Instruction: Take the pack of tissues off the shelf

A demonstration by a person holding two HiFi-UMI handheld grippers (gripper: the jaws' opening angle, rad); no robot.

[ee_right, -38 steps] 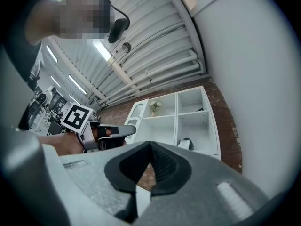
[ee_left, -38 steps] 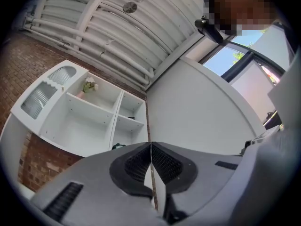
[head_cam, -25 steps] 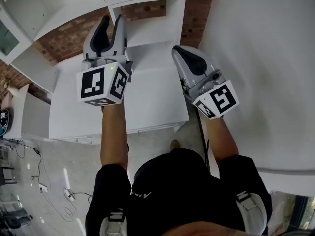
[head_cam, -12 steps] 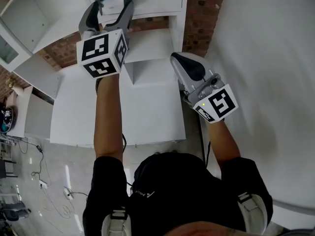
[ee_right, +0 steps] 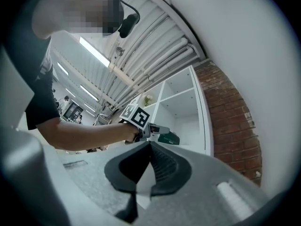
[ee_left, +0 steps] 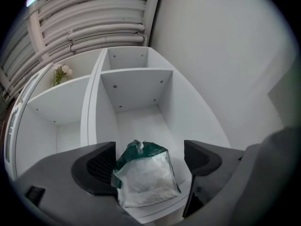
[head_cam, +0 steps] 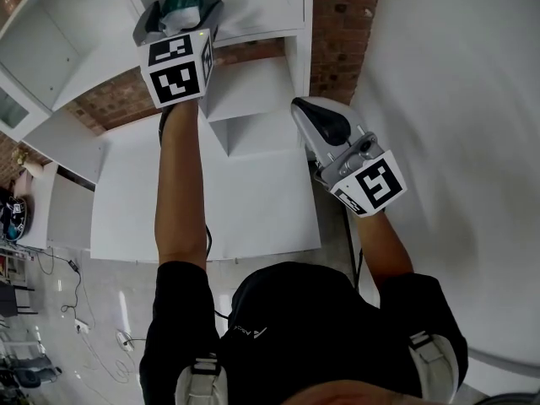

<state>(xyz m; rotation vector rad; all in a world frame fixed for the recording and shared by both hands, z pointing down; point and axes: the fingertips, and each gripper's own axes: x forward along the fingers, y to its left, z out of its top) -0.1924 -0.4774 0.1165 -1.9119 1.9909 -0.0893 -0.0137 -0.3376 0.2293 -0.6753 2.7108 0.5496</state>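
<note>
Reached up to white wooden cubby shelf (ee_left: 141, 121) with left gripper (ee_left: 149, 158), jaws just spread wide; green-topped clear plastic pack of tissues (ee_left: 146, 180) between them, ungripped. Right gripper (ee_right: 150, 154) closed, empty.

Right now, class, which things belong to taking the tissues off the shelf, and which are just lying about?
Job: pack of tissues; shelf; left gripper, jaws just opening, pack between them.
Lying about: flowers in the neighbouring compartment; brick wall; right gripper, shut, empty.

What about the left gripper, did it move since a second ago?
Yes. The left gripper went forward, from over the white cabinet top to the shelf; its jaws, just opened, now flank the pack of tissues.
</note>
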